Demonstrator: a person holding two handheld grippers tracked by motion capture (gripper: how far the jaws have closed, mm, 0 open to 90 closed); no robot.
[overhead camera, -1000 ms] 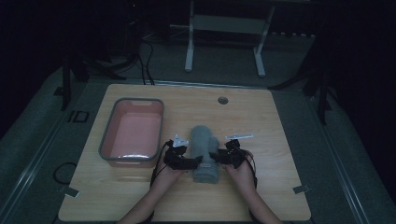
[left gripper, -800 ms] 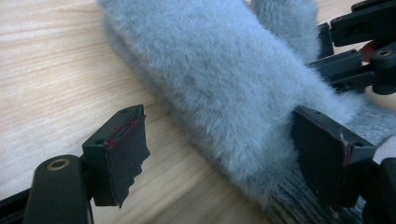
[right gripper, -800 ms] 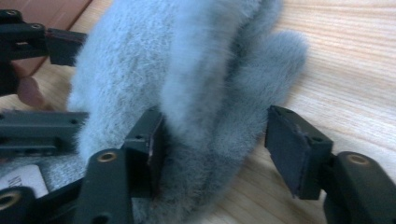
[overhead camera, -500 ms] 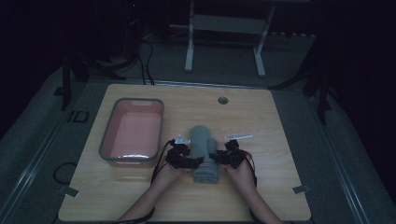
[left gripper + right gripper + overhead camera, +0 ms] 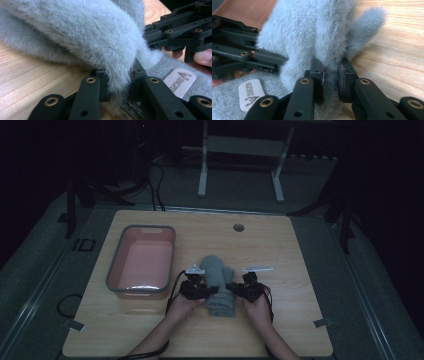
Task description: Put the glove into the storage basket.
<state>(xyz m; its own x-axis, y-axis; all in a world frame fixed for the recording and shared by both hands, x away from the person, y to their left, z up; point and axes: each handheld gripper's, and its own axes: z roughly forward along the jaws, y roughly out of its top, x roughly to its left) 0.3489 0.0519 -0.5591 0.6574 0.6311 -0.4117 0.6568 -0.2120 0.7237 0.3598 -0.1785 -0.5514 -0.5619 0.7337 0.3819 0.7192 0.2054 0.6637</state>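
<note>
At the near edge of the wooden table (image 5: 300,270) our left gripper (image 5: 199,290) and right gripper (image 5: 243,290) flank a grey fuzzy mitten (image 5: 216,282). Each one pinches a fold of the fluffy fabric between its black jaws, the left at the mitten's left side, the right at its right. A pale label (image 5: 180,81) sits on its knit cuff. Farther left we see a pink bin (image 5: 141,261) with a grey rim, near the mitten but apart from it.

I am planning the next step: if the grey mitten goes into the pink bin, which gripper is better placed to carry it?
Probably the left gripper: it grips the mitten on the side toward the bin.
</note>
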